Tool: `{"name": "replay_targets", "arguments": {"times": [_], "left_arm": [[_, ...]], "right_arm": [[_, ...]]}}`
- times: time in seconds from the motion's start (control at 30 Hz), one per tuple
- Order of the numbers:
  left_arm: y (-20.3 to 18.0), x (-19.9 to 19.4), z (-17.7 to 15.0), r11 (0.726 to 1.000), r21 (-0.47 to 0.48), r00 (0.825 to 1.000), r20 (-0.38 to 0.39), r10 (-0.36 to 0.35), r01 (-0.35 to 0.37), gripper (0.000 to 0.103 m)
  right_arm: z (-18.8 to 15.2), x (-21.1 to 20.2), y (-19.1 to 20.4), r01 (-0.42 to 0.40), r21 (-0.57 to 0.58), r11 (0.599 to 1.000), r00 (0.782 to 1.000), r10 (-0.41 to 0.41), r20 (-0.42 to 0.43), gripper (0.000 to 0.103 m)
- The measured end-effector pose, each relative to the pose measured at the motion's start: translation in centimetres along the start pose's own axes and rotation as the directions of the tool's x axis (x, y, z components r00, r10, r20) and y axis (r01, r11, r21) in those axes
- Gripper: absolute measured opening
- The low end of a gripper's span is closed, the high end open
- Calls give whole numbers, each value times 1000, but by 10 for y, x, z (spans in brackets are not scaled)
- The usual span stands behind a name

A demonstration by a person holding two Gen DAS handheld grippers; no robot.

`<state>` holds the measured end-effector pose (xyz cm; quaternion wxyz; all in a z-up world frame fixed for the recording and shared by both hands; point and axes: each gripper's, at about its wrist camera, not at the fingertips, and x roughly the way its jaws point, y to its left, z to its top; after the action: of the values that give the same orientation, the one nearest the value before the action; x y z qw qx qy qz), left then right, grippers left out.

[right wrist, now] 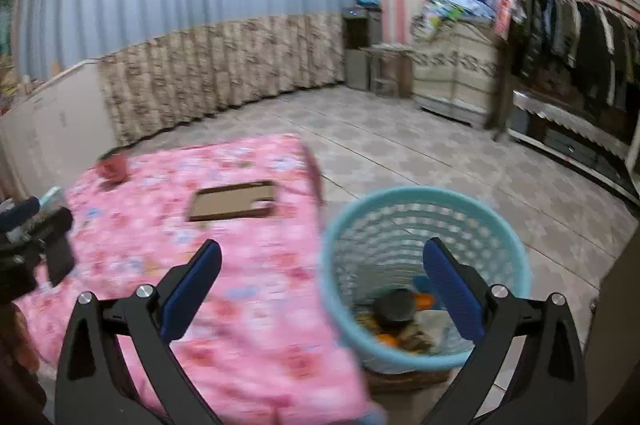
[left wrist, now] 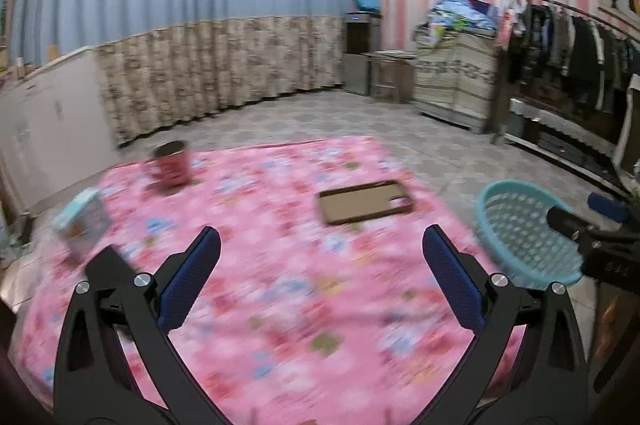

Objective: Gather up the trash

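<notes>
**Both grippers empty over the table, bin at the right**

The left gripper (left wrist: 320, 265) has its jaws spread wide and nothing between them; it hangs over the pink flowered cloth (left wrist: 280, 305) on the table. The right gripper (right wrist: 320, 265) is just as wide and also empty, straddling the table's right edge and the rim of the blue mesh bin (right wrist: 424, 193), which stands beside the table on that side. Trash already lies in the bin's bottom: a dark round lid-like thing and some orange scraps, blurred.

What is left on the cloth lies ahead of both grippers. A flat brown tray or board (left wrist: 364, 203) sits near the far right, its long axis running left to right across the view, flat on the cloth. A red mug (left wrist: 170, 165) stands upright at the far left corner, and a pale blue carton (left wrist: 82, 221) tilts near the left edge. Which of these counts as trash I cannot tell.

By my reading, the left gripper is nearer the carton and mug, and the board lies about between the two. The bin is closest to the right.
</notes>
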<state>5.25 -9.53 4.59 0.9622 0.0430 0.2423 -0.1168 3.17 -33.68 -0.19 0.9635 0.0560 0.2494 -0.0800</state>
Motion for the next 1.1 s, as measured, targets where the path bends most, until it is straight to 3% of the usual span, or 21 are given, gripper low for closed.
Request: {"name": "replay_targets", "arguments": {"times": [0.13,0.4,0.53,0.77,1.1], "left_arm": [[37,-22,-23,997,-50,998,-10,56,-56,98],[78,-43,-65,975,-92,979,-21,201,-202,98],[84,-46,-80,970,-98,975,-16,221,-222,98],[79,-50,-90,969,-59,971,16,240,-239,98],[74,-47,-91,979,-60,980,31,197,-195,98]], "right_arm": [[-20,-14,52,-75,-43,996,997,77,27,98],[-63,-24,105,-94,-108,990,993,101,62,98],[-73,-31,117,-86,-158,984,989,104,108,98],[-78,-32,120,-80,-150,985,988,98,117,98],[-80,-33,118,-56,-136,989,987,76,142,98]]}}
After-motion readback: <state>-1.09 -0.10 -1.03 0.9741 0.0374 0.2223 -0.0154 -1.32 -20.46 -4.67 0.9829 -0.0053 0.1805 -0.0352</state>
